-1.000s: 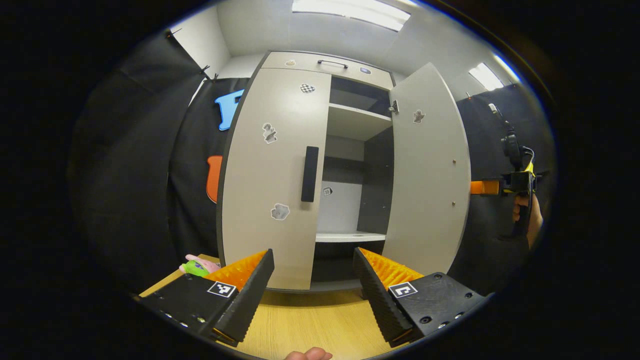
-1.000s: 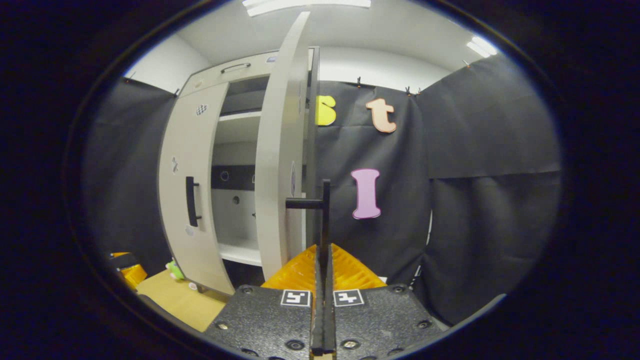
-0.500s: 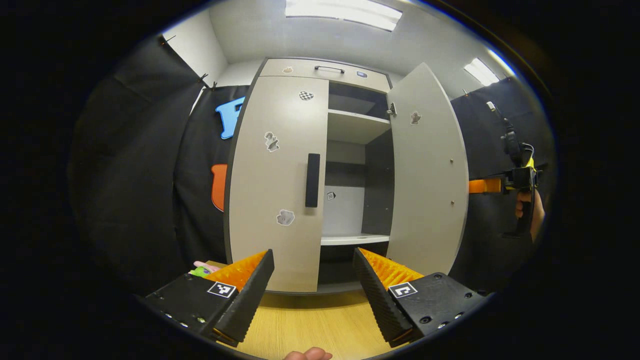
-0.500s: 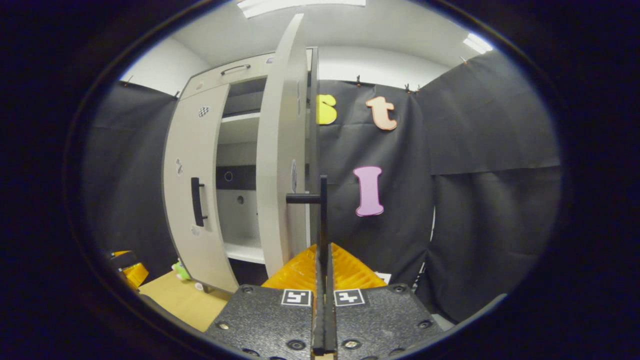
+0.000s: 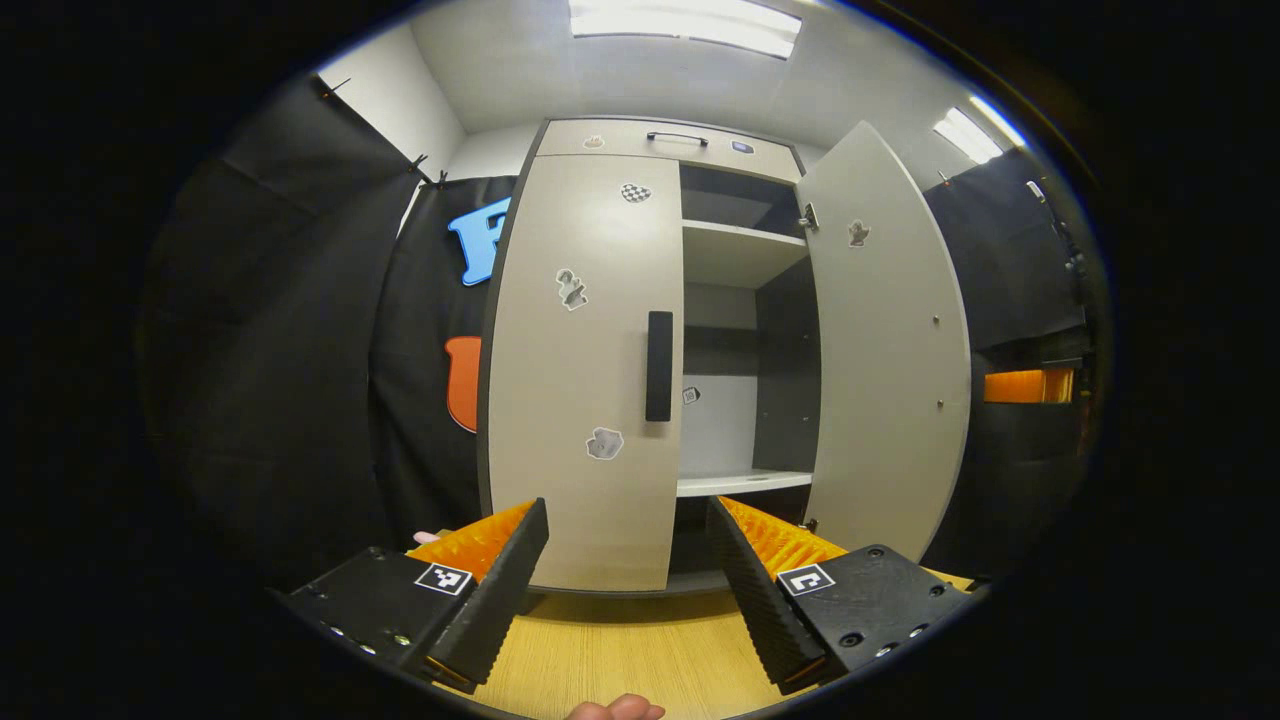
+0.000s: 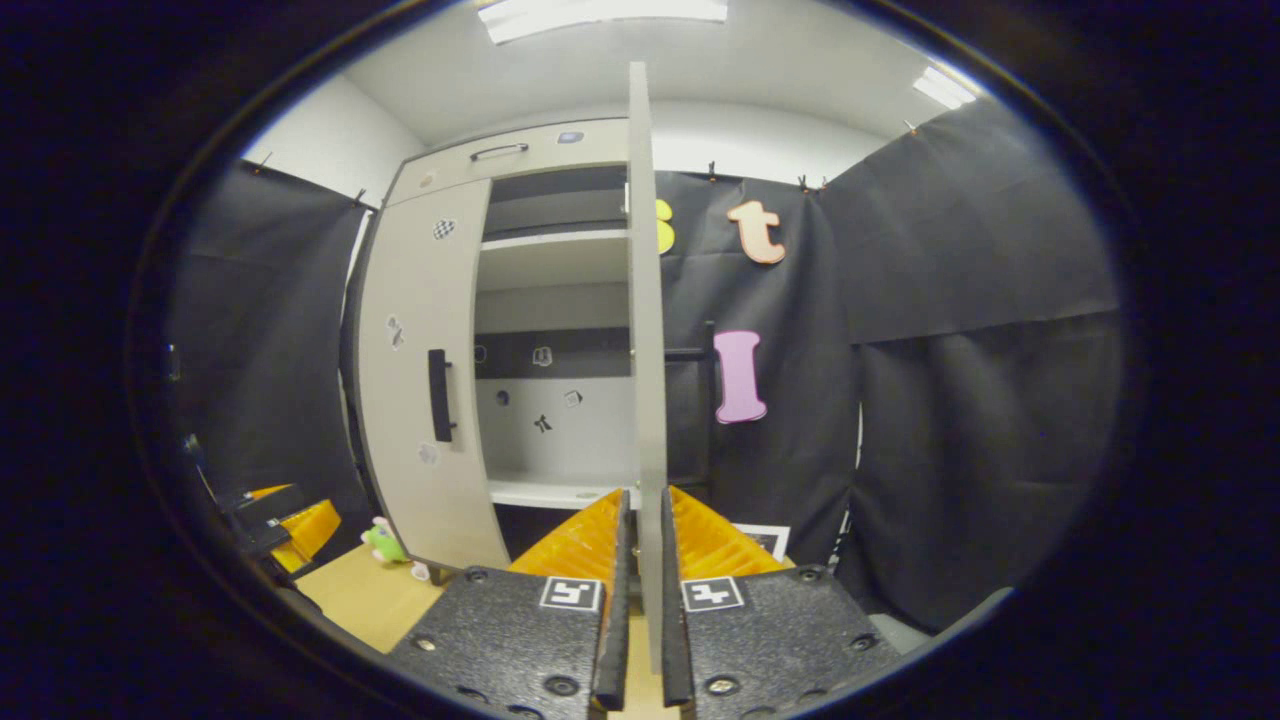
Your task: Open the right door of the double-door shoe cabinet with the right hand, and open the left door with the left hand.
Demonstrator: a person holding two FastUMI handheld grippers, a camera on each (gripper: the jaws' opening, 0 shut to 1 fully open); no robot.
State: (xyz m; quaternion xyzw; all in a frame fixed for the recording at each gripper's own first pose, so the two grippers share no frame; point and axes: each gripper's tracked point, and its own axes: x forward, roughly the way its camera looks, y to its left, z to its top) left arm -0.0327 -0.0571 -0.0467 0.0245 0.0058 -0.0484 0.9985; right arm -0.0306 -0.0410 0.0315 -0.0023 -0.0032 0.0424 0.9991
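Left gripper view: the left gripper (image 5: 628, 560) stands wide and empty; the closed left door's upright black bar handle (image 5: 659, 365) lies straight ahead, above its 2 fingers.

Right gripper view: the right gripper (image 6: 640, 590) has a narrow gap, with the open grey right door (image 6: 646, 330) edge-on between its fingers; whether they press it I cannot tell.

Both views are bright and evenly lit from ceiling light panels (image 5: 685, 22) at twelve o'clock, with a second strip (image 5: 968, 135) toward two o'clock in the left gripper view. The panels glare white. Fisheye distortion bows the cabinet (image 5: 640, 150) edges outward toward the rim. Focus is sharp centrally; the lower cabinet interior lies in shadow.
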